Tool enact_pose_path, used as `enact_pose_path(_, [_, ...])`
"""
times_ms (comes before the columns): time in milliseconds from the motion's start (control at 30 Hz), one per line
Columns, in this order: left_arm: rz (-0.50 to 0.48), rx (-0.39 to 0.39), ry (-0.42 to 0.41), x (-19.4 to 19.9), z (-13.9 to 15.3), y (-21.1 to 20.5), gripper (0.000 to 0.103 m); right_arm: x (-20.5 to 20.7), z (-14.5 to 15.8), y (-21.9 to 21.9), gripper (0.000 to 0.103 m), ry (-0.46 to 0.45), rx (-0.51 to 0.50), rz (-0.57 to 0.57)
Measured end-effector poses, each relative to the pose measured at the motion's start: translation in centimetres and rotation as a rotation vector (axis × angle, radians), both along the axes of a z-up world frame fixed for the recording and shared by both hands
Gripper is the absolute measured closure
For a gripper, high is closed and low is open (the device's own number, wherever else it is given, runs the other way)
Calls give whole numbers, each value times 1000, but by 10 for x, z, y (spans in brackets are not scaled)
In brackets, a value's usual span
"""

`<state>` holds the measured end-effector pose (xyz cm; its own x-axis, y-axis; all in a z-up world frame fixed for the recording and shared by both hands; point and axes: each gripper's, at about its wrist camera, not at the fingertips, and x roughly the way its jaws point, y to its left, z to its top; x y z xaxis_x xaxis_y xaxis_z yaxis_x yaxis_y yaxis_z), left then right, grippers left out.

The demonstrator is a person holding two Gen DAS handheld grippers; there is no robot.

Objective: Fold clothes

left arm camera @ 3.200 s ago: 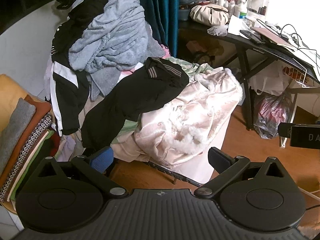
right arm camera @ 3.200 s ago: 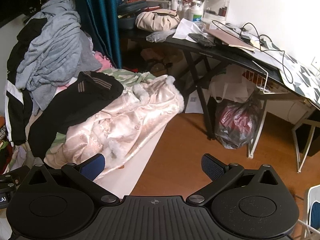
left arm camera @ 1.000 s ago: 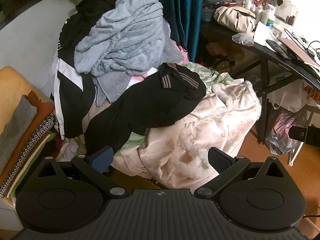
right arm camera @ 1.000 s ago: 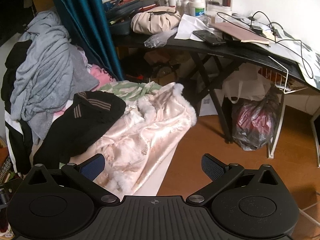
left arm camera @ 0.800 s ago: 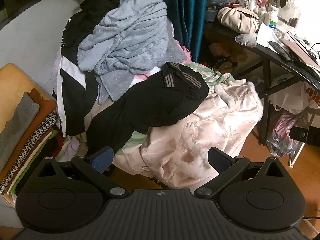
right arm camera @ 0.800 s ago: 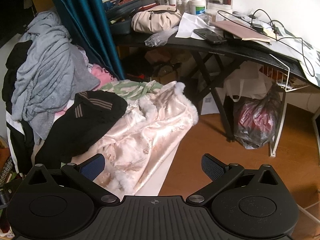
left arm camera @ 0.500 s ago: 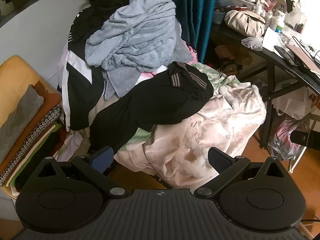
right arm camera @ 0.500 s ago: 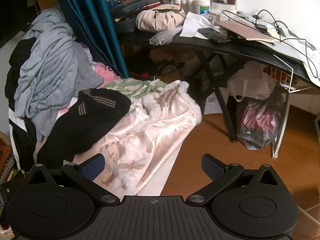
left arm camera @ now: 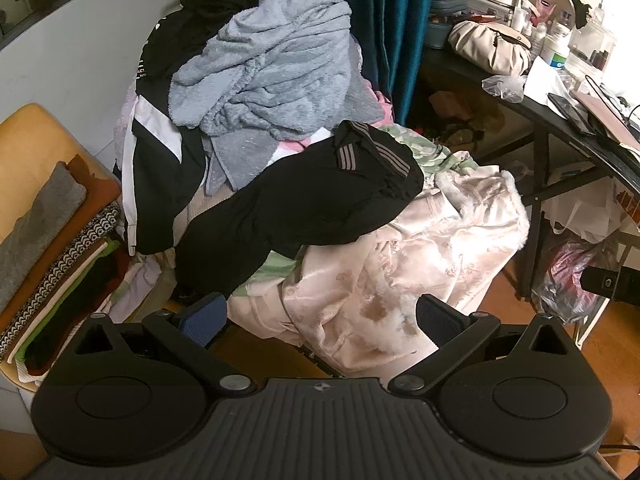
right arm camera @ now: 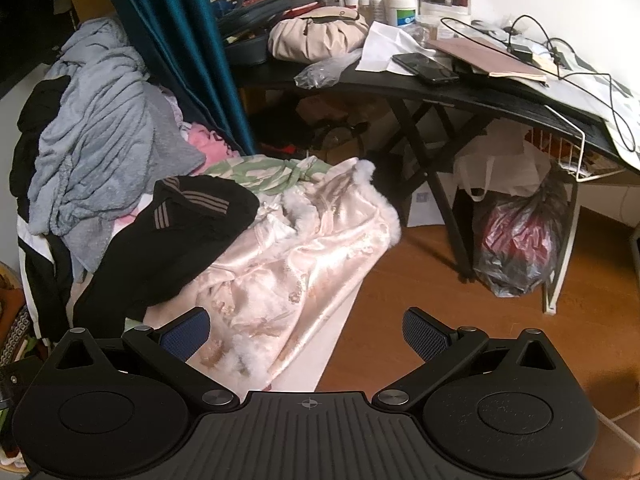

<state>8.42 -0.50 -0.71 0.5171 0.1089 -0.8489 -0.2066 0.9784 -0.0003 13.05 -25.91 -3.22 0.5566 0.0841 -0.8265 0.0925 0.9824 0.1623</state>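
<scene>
A heap of unfolded clothes fills the middle of both views. On top lies a black garment with grey stripes (left arm camera: 320,204) (right arm camera: 176,236), over a shiny pale pink fur-trimmed garment (left arm camera: 420,256) (right arm camera: 304,256). Behind them rises a grey fleece (left arm camera: 272,60) (right arm camera: 100,132) and a black-and-white jacket (left arm camera: 156,160). My left gripper (left arm camera: 320,320) is open just short of the pink garment's lower edge. My right gripper (right arm camera: 306,330) is open over that garment's right edge, holding nothing.
A stack of folded clothes (left arm camera: 52,248) rests on a tan seat at the left. A teal curtain (left arm camera: 400,20) hangs behind the heap. A black desk (right arm camera: 460,88) crowded with a beige bag, bottles and cables stands right, bags (right arm camera: 516,252) beneath it on wooden floor.
Both grippers have drifted closer to the heap and slightly left; the clothes look larger in view. Nothing was grasped and both stay open.
</scene>
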Motion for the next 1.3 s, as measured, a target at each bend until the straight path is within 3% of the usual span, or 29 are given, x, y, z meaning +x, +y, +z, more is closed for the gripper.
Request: enact_pose_path(1300, [42, -17, 31, 10, -10, -14, 1, 14, -19, -25, 1, 43, 18, -3])
